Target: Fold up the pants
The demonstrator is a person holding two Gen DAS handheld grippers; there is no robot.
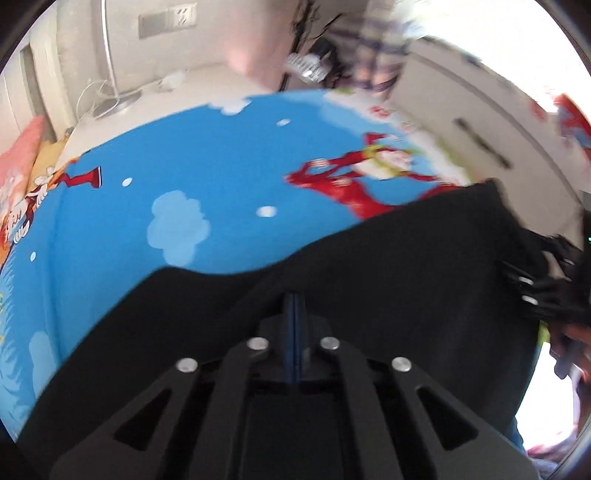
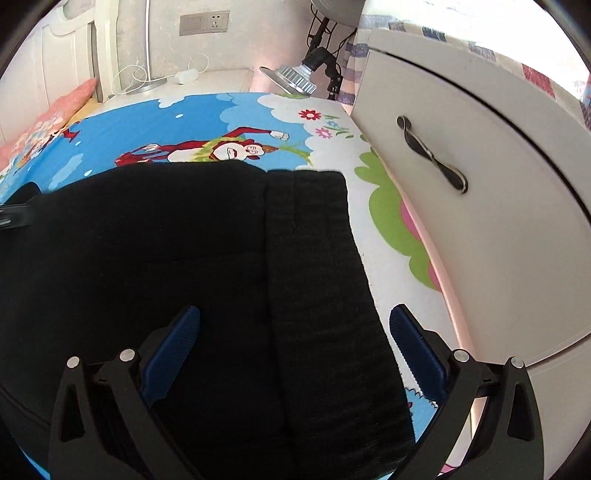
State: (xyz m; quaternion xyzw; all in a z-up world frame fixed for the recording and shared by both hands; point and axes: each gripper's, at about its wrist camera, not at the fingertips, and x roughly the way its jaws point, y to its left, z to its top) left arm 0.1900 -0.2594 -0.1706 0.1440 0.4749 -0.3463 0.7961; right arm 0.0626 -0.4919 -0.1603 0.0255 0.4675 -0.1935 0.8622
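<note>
The black pants [image 2: 166, 258] lie folded on a blue cartoon play mat [image 2: 207, 114], with a ribbed black band [image 2: 321, 277] along their right side. My right gripper [image 2: 295, 332] hovers over that band, open wide, one blue pad [image 2: 173, 354] over the cloth and the other over the mat; nothing is pinched. In the left wrist view the pants [image 1: 388, 266] fill the lower half over the mat [image 1: 221, 166]. My left gripper [image 1: 294, 306] is shut, its blue pads pressed together above the cloth with no fabric visibly between them. The right gripper's fingers [image 1: 546, 280] show at the pants' right edge.
A white cabinet [image 2: 480, 240] with a dark handle [image 2: 432, 155] stands close on the right of the mat. A silver lamp head [image 2: 295, 79] and cables sit at the far edge. A pink pillow [image 2: 48, 122] lies far left. A wall socket [image 2: 205, 22] is behind.
</note>
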